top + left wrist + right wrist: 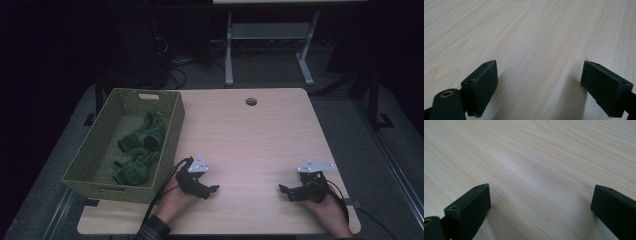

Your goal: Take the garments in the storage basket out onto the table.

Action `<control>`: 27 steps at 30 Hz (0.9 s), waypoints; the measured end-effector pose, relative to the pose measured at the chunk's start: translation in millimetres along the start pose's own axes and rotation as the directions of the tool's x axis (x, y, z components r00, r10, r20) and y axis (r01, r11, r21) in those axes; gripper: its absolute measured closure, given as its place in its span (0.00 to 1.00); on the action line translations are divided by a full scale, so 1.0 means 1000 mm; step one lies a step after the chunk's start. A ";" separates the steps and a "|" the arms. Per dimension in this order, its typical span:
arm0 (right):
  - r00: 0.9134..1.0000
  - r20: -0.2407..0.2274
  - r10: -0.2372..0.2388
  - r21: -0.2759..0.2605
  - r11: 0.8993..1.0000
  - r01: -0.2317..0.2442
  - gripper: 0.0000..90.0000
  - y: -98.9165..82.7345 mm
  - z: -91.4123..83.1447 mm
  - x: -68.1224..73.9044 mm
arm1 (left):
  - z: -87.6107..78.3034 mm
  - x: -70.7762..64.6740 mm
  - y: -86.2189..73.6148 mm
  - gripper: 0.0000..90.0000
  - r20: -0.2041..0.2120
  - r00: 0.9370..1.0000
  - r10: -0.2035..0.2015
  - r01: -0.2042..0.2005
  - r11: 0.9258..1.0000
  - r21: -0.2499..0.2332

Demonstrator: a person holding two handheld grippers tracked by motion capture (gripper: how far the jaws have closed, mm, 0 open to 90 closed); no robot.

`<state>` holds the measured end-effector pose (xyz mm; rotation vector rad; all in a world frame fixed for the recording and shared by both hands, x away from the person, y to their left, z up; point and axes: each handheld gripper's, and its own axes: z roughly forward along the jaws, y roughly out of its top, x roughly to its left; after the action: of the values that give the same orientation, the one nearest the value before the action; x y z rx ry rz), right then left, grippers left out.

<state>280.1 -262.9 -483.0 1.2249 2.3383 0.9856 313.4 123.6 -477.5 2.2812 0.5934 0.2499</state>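
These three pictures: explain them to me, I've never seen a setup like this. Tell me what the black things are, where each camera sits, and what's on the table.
A person sits at a wooden table and holds a hand tool in each hand: the left gripper and the right gripper. Each has two black jaws.

The high view looks down from above the person. The other two cameras ride on the grippers and look along their jaws at bare wood. In both, the jaws stand wide apart with nothing between them, so nothing is held.

At the table's left edge sits a green woven basket with two dark green soft toys inside. A round hole sits near the far edge.
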 end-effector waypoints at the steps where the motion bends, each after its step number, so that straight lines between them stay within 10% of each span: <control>1: 1.000 0.000 0.000 0.000 1.000 0.000 0.02 0.000 0.000 0.000 | 0.000 0.000 0.000 0.15 0.000 1.000 0.000 0.000 1.000 0.000; 27: 1.000 -0.001 0.000 0.000 1.000 0.000 0.02 0.000 0.000 0.000 | -0.013 0.002 0.013 0.16 0.006 1.000 -0.025 0.025 1.000 0.002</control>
<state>280.2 -263.0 -483.0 1.2240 2.3387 0.9863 315.0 124.2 -459.2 2.2739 0.6188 0.2298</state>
